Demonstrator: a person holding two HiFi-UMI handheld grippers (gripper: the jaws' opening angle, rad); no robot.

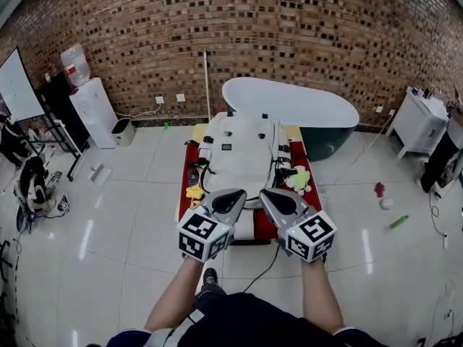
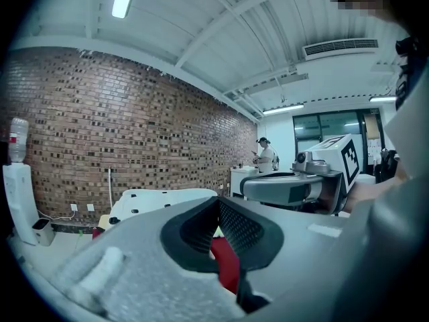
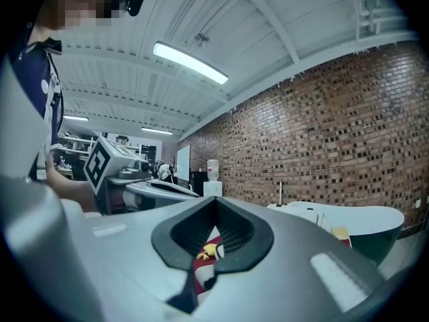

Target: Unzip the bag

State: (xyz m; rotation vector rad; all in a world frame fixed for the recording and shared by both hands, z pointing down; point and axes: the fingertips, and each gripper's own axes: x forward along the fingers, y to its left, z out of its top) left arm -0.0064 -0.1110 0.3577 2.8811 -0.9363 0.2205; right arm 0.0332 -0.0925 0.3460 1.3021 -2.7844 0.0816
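Our left tongs and right tongs hover clenched and empty, short of the white backpack lying on the red tabletop (zipper pull too small to spot); pulling one-handed, we risk dragging it.

In the head view, the near end of the white bag lies hidden behind the left gripper and right gripper, and its zipper is too small to trace. In both gripper views, each gripper's own body blocks the bag, leaving only a sliver of red table cover.
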